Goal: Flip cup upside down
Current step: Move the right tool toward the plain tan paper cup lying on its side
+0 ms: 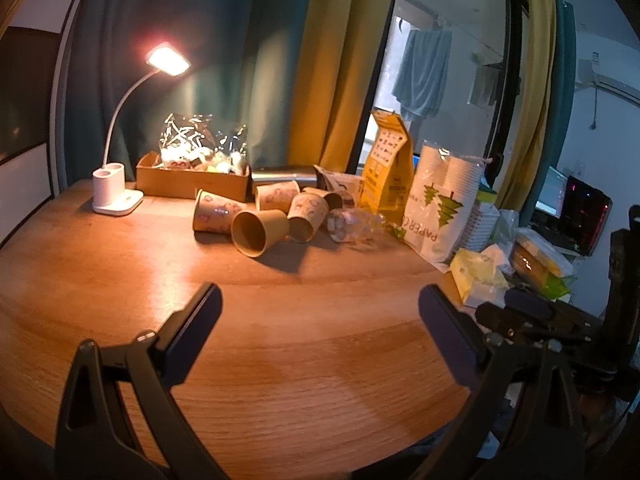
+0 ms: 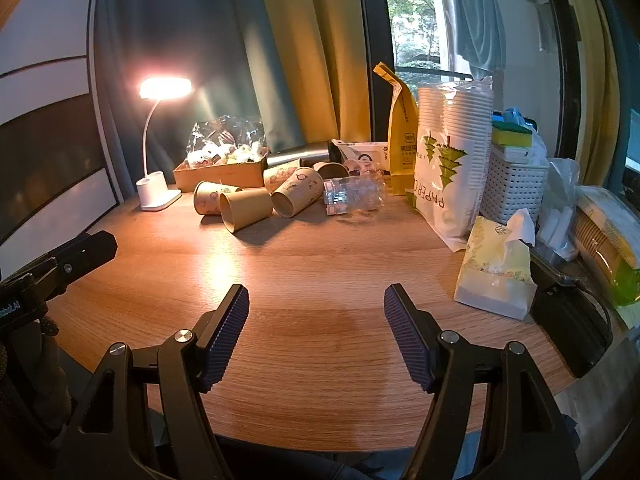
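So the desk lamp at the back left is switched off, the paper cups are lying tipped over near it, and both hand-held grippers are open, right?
Not quite: the desk lamp is on, glowing brightly in the right wrist view. The paper cups do lie tipped over, and the left hand-held gripper and right hand-held gripper are both open.

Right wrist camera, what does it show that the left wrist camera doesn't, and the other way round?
Only the right wrist view shows the white basket and green trees outside. Only the left shows the computer screen at far right. Both share the lit desk lamp, the tipped-over paper cups, the paper cup bag, the tissue pack and each tool open over the wooden table.
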The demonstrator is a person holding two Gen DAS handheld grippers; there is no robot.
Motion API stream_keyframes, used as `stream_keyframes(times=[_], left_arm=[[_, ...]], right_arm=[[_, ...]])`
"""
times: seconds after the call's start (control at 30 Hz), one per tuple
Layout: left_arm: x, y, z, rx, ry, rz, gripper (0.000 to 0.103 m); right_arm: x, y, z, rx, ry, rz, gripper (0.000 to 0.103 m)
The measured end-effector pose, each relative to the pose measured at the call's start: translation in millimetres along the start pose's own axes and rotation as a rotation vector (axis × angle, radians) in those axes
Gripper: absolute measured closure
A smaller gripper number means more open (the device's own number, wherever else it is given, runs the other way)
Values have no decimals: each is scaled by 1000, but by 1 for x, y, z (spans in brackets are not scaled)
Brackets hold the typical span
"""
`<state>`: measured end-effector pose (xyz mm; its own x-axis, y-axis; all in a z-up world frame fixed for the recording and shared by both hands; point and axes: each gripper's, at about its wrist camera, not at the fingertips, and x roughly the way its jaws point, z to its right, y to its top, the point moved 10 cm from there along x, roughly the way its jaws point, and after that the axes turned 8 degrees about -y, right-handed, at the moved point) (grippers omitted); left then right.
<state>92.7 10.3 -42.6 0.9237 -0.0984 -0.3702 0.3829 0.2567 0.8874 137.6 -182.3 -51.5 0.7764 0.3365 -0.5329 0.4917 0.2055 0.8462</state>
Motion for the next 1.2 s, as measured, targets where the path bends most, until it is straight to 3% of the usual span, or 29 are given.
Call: stream_keyframes(times=[1.2], left_arm=[[-1,-4,-6,-5,25,-5,3]], right_arm=[[5,-8,-9,3,18,-19,30]])
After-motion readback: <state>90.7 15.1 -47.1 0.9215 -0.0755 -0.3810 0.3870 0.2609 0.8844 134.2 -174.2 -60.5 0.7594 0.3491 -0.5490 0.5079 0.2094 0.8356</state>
